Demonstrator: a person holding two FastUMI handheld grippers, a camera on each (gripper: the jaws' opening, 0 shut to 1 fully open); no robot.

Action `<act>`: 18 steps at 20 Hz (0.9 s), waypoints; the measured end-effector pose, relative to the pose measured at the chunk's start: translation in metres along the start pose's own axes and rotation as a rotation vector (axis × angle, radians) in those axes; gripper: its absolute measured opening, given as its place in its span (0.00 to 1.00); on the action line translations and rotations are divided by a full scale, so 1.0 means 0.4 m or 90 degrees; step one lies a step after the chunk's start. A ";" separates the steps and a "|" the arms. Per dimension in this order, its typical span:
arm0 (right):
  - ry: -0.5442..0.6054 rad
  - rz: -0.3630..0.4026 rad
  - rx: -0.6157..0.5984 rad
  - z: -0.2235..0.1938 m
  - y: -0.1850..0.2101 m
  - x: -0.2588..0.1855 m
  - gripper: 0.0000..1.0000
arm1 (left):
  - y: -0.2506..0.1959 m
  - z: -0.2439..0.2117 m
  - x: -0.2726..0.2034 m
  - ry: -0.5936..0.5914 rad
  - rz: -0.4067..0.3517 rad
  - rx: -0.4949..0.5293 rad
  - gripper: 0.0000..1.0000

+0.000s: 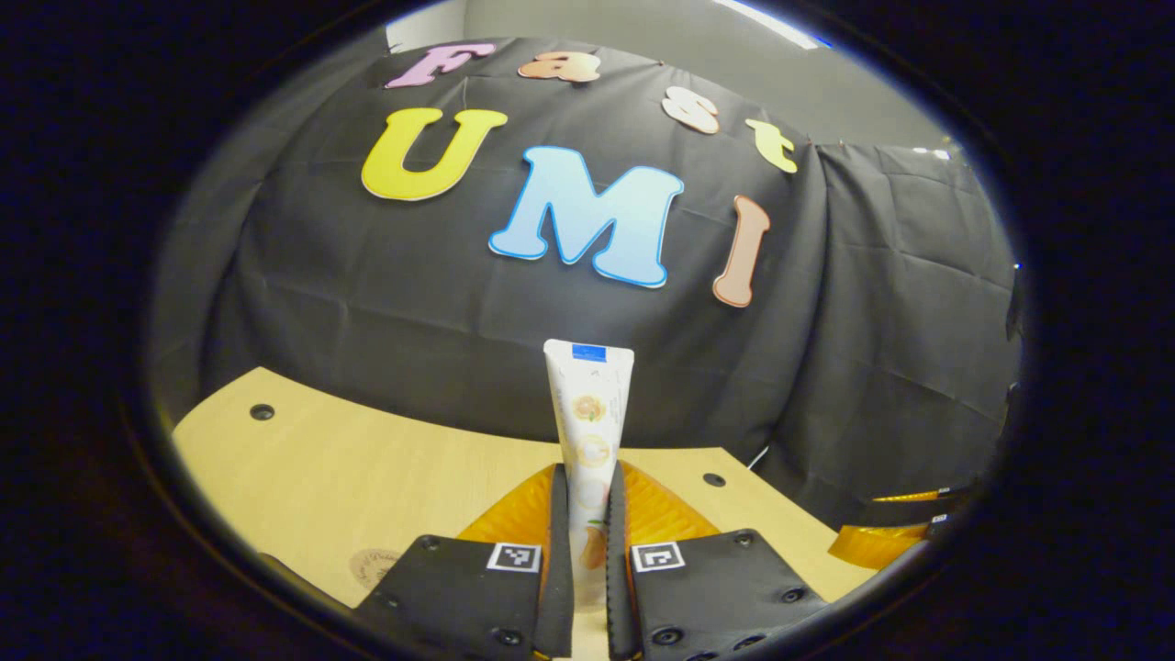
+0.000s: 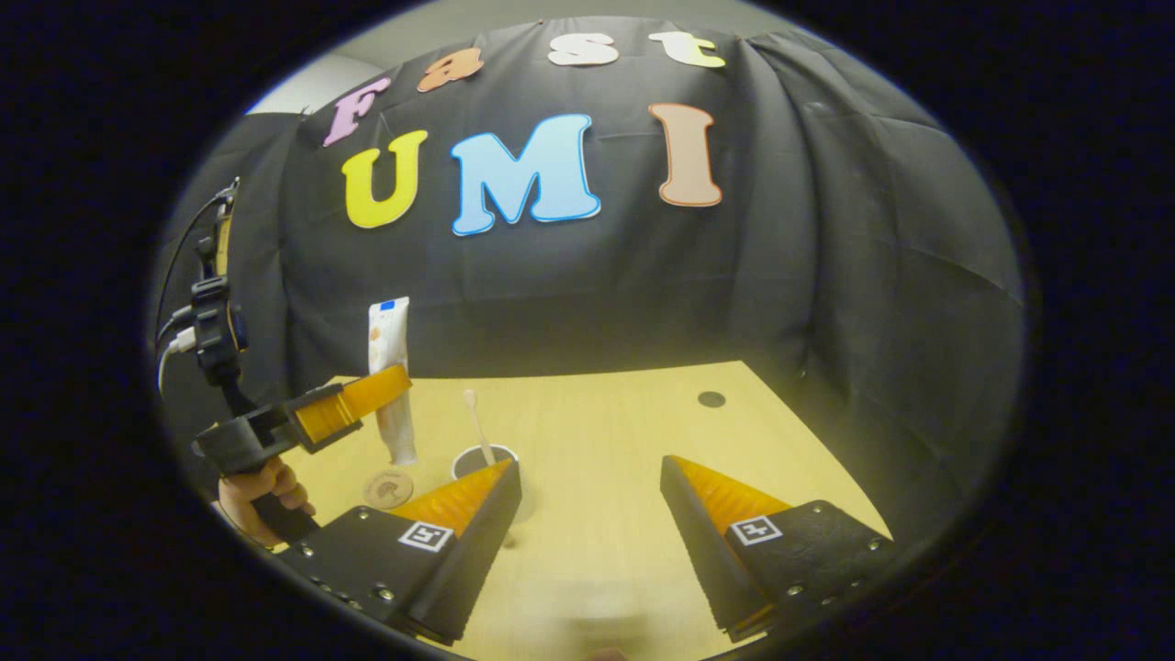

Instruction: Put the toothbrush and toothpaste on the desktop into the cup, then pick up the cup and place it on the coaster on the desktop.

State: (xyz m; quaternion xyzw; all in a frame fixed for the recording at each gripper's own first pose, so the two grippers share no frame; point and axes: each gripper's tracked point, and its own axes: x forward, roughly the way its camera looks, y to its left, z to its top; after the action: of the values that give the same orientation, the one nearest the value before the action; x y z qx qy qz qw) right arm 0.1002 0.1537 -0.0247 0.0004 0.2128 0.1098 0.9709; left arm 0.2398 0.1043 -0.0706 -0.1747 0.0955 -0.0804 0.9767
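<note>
Left gripper view: left gripper point(image 1: 587, 514) clamps one toothpaste point(image 1: 587, 413); right gripper point(image 2: 587, 496) spread, one cup point(image 2: 484, 456)

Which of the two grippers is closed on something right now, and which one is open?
The left gripper is clamped on the upright toothpaste tube. The right gripper is open over the desktop, holding nothing.
</note>
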 end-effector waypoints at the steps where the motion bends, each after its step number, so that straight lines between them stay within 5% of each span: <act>1: 0.004 -0.005 0.002 -0.006 -0.007 -0.007 0.94 | -0.004 -0.001 0.015 -0.009 -0.007 -0.012 0.22; 18: 0.061 -0.016 0.010 -0.104 -0.053 -0.055 0.94 | -0.074 -0.118 0.110 0.005 -0.026 -0.018 0.23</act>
State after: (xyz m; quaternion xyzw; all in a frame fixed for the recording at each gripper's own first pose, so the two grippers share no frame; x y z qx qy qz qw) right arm 0.0682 0.1266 -0.0543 0.0001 0.2599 0.0955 0.9609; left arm 0.2685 0.0531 -0.1105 -0.1899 0.0971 -0.0996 0.9719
